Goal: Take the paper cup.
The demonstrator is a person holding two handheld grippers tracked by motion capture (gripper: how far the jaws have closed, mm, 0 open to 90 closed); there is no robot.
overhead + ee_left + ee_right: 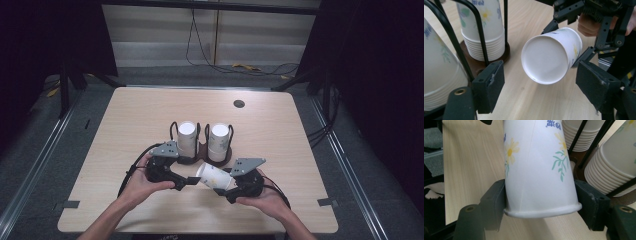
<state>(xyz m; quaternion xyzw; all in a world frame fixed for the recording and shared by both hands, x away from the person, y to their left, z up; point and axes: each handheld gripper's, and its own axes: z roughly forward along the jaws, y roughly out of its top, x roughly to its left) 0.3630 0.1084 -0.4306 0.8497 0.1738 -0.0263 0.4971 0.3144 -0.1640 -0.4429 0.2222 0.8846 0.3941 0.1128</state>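
Nearest you, your right tongs (226,184) were clamped on a single paper cup (215,176) near its rim, holding it sideways above the surface (125,120), base toward 9 o'clock. Your left tongs (192,181) stood part open around that base without touching it, so the handover was not yet done. Beyond, toward 12 o'clock, the cup stacks (187,137) waited in their rack (202,150).

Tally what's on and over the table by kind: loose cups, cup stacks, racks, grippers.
Loose paper cup: 1
Cup stacks: 2, left stack and right stack
Wire rack: 1
Grippers: 2, left gripper and right gripper
Total: 6
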